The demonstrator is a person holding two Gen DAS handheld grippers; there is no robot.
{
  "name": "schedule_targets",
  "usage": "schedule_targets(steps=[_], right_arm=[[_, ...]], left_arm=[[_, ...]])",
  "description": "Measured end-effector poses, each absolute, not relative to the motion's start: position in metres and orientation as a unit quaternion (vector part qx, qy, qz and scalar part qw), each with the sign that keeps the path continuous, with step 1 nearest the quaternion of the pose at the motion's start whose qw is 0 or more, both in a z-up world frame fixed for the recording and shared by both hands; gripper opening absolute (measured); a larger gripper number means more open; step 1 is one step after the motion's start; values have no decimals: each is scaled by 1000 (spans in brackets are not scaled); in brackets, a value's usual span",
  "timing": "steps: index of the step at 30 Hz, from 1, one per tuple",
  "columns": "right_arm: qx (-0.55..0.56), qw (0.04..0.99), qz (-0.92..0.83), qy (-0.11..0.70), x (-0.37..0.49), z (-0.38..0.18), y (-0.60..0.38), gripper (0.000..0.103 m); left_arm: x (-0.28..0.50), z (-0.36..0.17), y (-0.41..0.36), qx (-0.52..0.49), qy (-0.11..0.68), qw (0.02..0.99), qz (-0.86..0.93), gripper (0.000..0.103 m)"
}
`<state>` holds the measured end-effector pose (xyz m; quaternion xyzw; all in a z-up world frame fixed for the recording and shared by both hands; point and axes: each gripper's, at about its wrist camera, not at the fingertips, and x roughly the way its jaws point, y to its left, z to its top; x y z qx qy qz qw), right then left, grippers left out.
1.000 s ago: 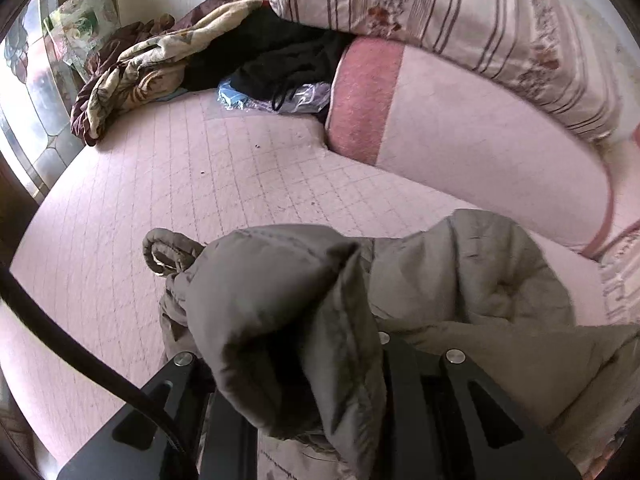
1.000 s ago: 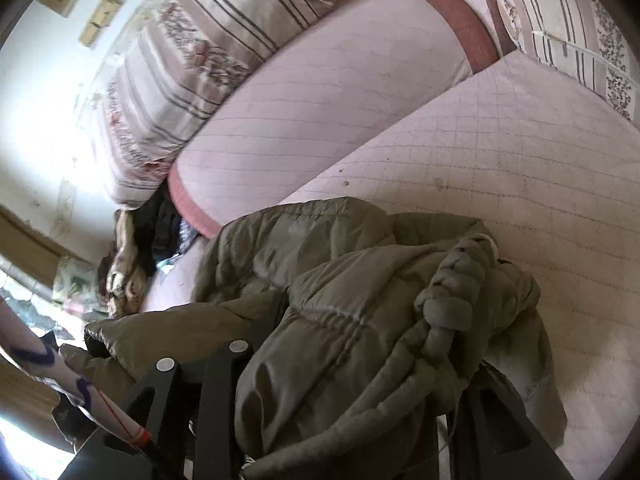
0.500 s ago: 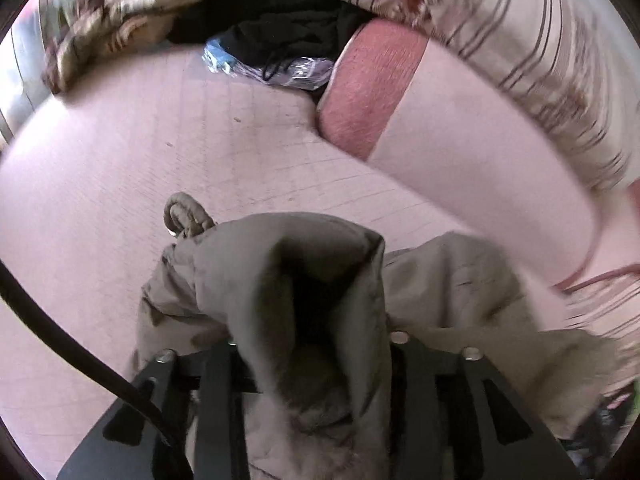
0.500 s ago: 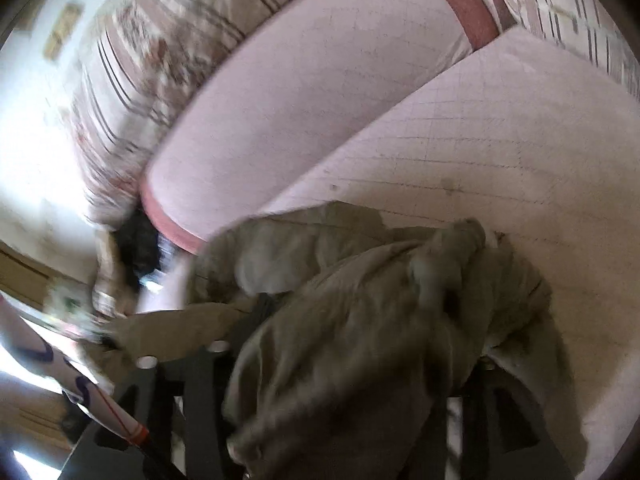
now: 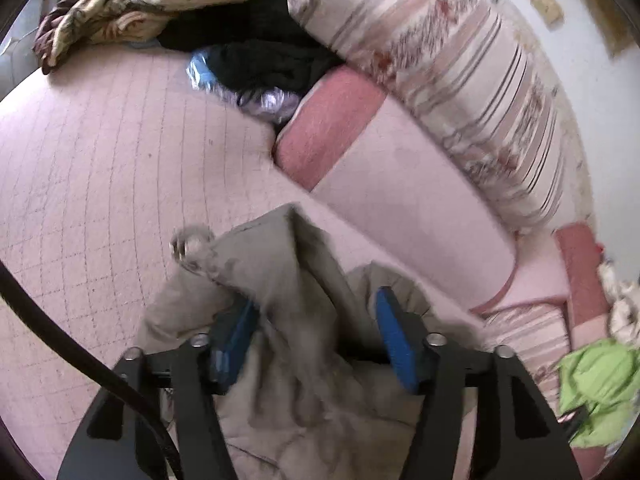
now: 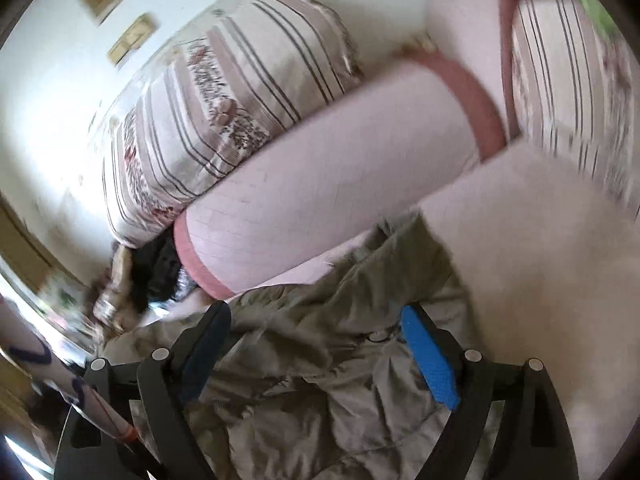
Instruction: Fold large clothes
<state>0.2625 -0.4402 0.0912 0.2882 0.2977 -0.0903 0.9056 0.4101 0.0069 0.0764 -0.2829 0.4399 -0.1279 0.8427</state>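
Blankets (image 5: 132,4), patterned and bunched, lie at the far left of the bed (image 5: 100,168), with black clothes (image 5: 256,52) heaped beside them over a crinkled plastic bag (image 5: 224,84). Pink bolster (image 5: 400,200) runs along the bed's far side, a striped cushion (image 5: 460,72) stacked on it. Olive-grey jacket (image 5: 288,280) sits crumpled on the bed just in front of the bolster. Left claw (image 5: 316,340) stands wide apart, blue pads (image 5: 394,340) showing, jacket cloth bunched loosely between the fingers. Green cloth (image 5: 596,392) lies at far right. Right claw (image 6: 320,356) is likewise spread wide over the jacket (image 6: 340,360), gripping nothing. Both views are motion-blurred.
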Motion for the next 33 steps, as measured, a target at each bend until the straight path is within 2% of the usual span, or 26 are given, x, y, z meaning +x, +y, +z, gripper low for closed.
schedule_targets(steps=[3,8,14,18,19,21,24,33], right_arm=[[251,918,-102,289,253,100,-429,91],[181,929,-106,306,244,86,-400,91],[115,917,-123,361,270,36,-370,90],[71,905,-157,388,297,2,-374,90],[69,902,-163,393,304,-6,-380,90],[78,897,-171,399,315,-18,-391,90],[104,891,-174,405,336,-29,-409,92],[158,883,-149,415,374,-63,-437,99]], left_arm=[[402,93,14,-282,416,854,-132,66],[377,103,-27,-156,402,893,-124,66],[362,56,-115,-70,427,887,-163,66],[381,15,-153,-26,441,887,-134,66],[393,1,-160,-12,450,885,-116,66],[411,-21,-167,2,465,881,-91,76],[431,-36,-174,12,450,891,-68,82],[453,-51,-183,19,424,904,-52,88]])
